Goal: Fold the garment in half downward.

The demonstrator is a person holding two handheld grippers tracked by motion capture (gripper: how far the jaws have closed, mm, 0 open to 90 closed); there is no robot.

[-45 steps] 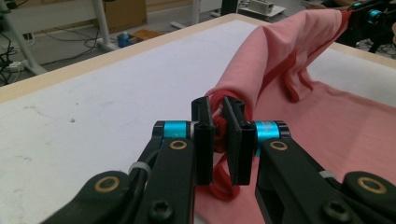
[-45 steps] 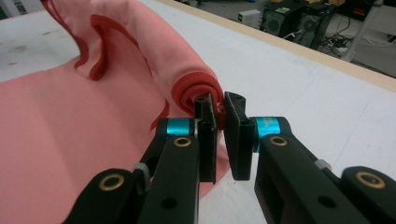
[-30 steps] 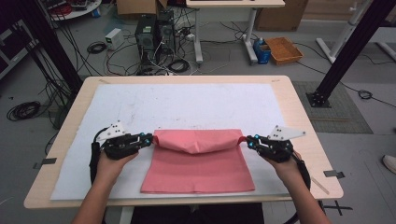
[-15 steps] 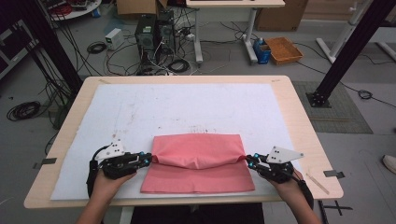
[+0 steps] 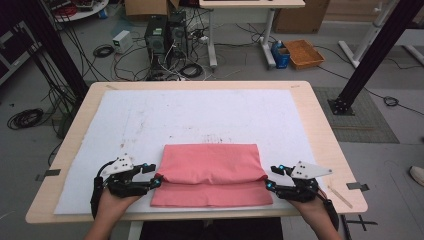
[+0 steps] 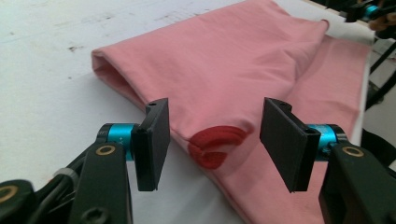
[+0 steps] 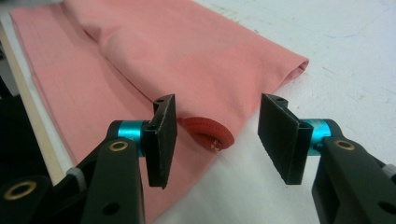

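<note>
Two tools sit at the near edge of the counter (image 5: 320, 130) in the high view, the left tool (image 5: 156, 175) at the left end of a pink cloth (image 5: 212, 175) and the right tool (image 5: 270, 178) at its right end. The cloth lies folded on a white mat (image 5: 200, 115), its upper layer stopping short of the near hem.

Looking along the left tool (image 6: 215, 135), the jaws stand apart, having just been opening, and the pads press on nothing. Below the gap lies the cloth (image 6: 243, 60), with a dark red ribbed cuff (image 6: 215, 145) at its edge.

Looking along the right tool (image 7: 217, 135), the jaws have likewise just been opening and grip nothing. Another ribbed cuff (image 7: 208, 132) rests on the cloth's (image 7: 163, 51) edge between them.
</note>
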